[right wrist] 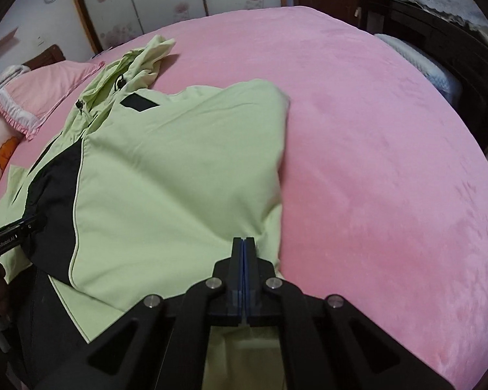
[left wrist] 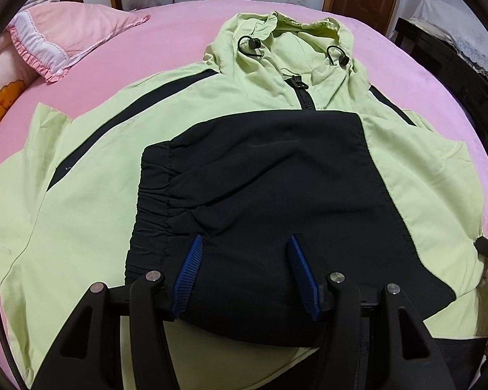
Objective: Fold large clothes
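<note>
Meanwhile, the lime-green and black hooded jacket (left wrist: 250, 149) is lying on the pink bed (right wrist: 390, 162). Left gripper (left wrist: 244, 243) is hovering, jaws wide, over its black sleeve; only the right view is showing the right gripper (right wrist: 243, 243), jaws pinching the green hem.

A light green jacket (left wrist: 91, 195) with black stripes lies spread front-up on a pink bed (left wrist: 185, 42). Its hood (left wrist: 296, 42) points away from the camera, with two black cord toggles on it, and a black zipper (left wrist: 304, 96) runs down from the collar. A black sleeve (left wrist: 260, 175) with a gathered cuff is folded across the jacket's middle, below the zipper. The left gripper (left wrist: 245, 260) hovers over the near part of this sleeve, its blue-padded fingers (left wrist: 188, 269) spread apart. A pink pillow (left wrist: 78, 32) sits left of the hood.
</note>
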`<state>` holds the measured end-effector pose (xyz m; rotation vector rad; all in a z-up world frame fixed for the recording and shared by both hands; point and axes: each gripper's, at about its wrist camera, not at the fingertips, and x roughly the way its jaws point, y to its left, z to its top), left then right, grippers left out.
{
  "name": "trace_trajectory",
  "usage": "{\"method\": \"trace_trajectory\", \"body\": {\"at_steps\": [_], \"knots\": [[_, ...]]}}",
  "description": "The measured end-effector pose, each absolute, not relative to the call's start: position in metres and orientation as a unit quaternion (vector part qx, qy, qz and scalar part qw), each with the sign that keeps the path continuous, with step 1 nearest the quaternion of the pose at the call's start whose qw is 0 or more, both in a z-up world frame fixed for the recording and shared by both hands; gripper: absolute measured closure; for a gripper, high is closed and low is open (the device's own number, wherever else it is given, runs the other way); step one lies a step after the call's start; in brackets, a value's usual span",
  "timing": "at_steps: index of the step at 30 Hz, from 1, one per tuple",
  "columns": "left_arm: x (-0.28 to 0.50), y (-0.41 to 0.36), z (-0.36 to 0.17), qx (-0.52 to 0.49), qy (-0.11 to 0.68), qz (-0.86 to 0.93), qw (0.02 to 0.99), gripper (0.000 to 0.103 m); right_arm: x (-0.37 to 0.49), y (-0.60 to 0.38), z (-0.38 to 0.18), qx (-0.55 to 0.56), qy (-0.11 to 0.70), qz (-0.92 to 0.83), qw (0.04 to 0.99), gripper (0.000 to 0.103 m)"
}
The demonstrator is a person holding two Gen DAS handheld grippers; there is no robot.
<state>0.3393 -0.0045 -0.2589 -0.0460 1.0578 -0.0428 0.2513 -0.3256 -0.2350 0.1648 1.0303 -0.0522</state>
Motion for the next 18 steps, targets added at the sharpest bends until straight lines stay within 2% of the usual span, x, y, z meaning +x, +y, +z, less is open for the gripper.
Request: {"method": "trace_trajectory", "body": {"at_steps": [3,9,18], "knots": [[0.336,-0.003,-0.255,-0.022,0.509,-0.021,0.860,0.044,0.248,-0.323,-0.231,0.077,0.495,-0.033,0.865,0.103],[0.313,-0.003,-0.224,-0.017,0.492,-0.023,0.870,0.025,0.228,-0.310,-0.206,0.083,0.485,-0.025,0.870,0.103],[0.254,0.000,-0.158,-0.022,0.456,-0.050,0.889,0.011,0.191,-0.281,-0.160,0.088,0.459,-0.018,0.884,0.101]]}}
